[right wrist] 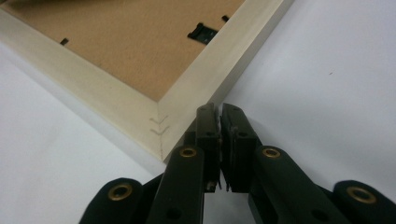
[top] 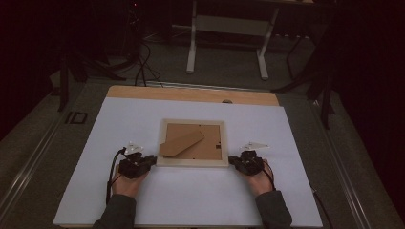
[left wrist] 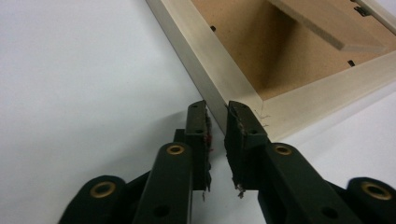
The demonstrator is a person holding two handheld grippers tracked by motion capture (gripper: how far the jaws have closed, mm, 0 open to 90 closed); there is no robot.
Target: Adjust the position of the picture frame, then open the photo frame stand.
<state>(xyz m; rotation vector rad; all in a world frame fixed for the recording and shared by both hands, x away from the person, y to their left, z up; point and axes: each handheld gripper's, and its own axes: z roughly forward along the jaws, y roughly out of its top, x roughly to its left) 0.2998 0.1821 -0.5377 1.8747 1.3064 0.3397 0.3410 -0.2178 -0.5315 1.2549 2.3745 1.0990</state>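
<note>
While the left gripper [left wrist: 216, 108] keeps its fingers [left wrist: 198, 126] a narrow gap apart, with nothing between them, their tips sit just at the near left corner of the picture frame [left wrist: 219, 70], close against its pale wooden edge. Whether they touch the wood cannot be told. In the right gripper view the right gripper [right wrist: 219, 109] has its fingers [right wrist: 208, 126] pressed nearly together, only a thin slit left, and empty; the tips stand just beside the frame's near right corner [right wrist: 187, 93], on the white surface to its right.

From the high view the left gripper [top: 152, 160] and the right gripper [top: 231, 160] flank the frame's near edge, one at each near corner, each held by a hand [top: 128, 183] coming in from the near side in a dark sleeve [top: 117, 212].

The picture frame [top: 191, 162] lies face down in the middle of the table [top: 191, 200], its brown backing board [top: 207, 138] up, with a cardboard stand [top: 181, 143] slanting across the left part of the back. A white sheet covers the table, whose wooden far edge [top: 191, 94] is bare.
</note>
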